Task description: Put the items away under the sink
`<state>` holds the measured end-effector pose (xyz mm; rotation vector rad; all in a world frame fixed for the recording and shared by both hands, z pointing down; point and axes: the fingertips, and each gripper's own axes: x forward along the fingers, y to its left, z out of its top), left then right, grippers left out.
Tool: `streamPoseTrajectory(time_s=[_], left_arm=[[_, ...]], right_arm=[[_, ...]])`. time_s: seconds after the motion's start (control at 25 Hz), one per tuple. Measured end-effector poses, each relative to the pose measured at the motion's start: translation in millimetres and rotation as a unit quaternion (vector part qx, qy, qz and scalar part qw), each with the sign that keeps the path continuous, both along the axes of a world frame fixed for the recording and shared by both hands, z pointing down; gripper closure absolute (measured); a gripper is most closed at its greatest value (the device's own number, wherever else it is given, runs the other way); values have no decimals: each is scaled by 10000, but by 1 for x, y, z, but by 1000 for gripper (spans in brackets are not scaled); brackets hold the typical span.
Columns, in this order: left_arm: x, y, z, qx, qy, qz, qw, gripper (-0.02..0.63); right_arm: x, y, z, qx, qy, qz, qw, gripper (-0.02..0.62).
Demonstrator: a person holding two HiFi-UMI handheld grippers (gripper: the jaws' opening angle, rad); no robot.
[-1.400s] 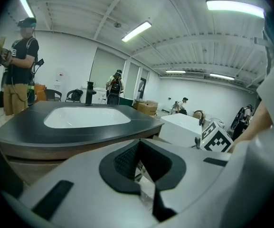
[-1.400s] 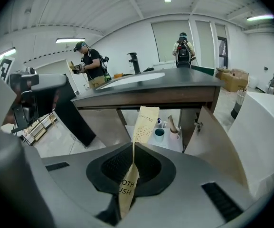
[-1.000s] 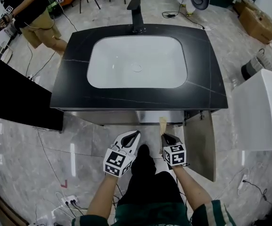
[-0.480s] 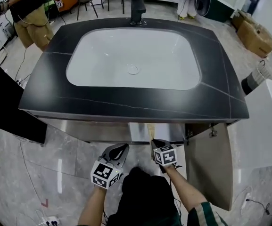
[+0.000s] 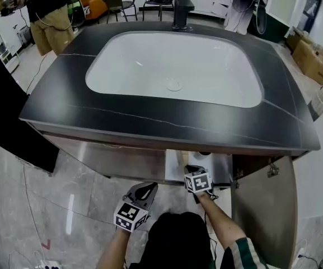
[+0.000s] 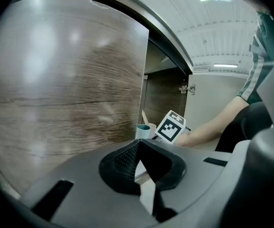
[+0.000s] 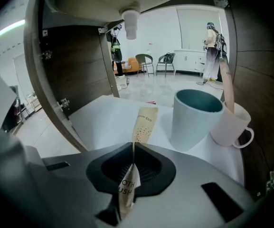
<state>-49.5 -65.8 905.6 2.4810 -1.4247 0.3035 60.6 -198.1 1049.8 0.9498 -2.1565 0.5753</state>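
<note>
Both sink low: our right gripper (image 7: 133,151), jaws clenched on the toothbrush packet (image 7: 144,122), reaches the cupboard (image 7: 80,70); left gripper (image 6: 137,148) clenched empty.

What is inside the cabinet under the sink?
A teal cup and a white mug stand on the white shelf; a flat stick leans in the mug. The cup covers part of the mug.
</note>
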Motion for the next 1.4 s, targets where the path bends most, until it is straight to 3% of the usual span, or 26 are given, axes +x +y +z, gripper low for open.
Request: streamPoseTrajectory(time_s=[0.32,0.6,0.64,0.72,0.8,0.92,1.08,1.28,1.4], left_arm=[[-18,-1,9,40,-16,-271,9996,597],[-18,4,15,6,-24,-275,9996,597],[-16,6,17,-8,-15,-259,9997,597],[-13,10,17,-53,-26,-236,9997,597],[-13,12,16,-68,-52,-240,9997,597],[-17,14,10,49,-3,-296,9996,597],[-14,12,-11,187,-10,-329,9993,597],[0,11,-46,133,-16,-213,9997,597],[3,14,-77,84,-45,-129,9999,597]], right_arm=[[-6,-17,30,-323,79,11,9994,548],[-1,-12,47,-192,100,54,9998,545],[-1,-12,48,-176,79,46,9998,531],[0,-11,46,-71,70,20,9999,429],[0,-12,38,133,44,9,9999,425],[-3,-8,23,368,-51,-68,9993,451],[-3,5,3,452,92,-297,9985,539],[8,11,-50,663,135,-408,9969,549],[8,25,-82,730,355,-705,9942,549]])
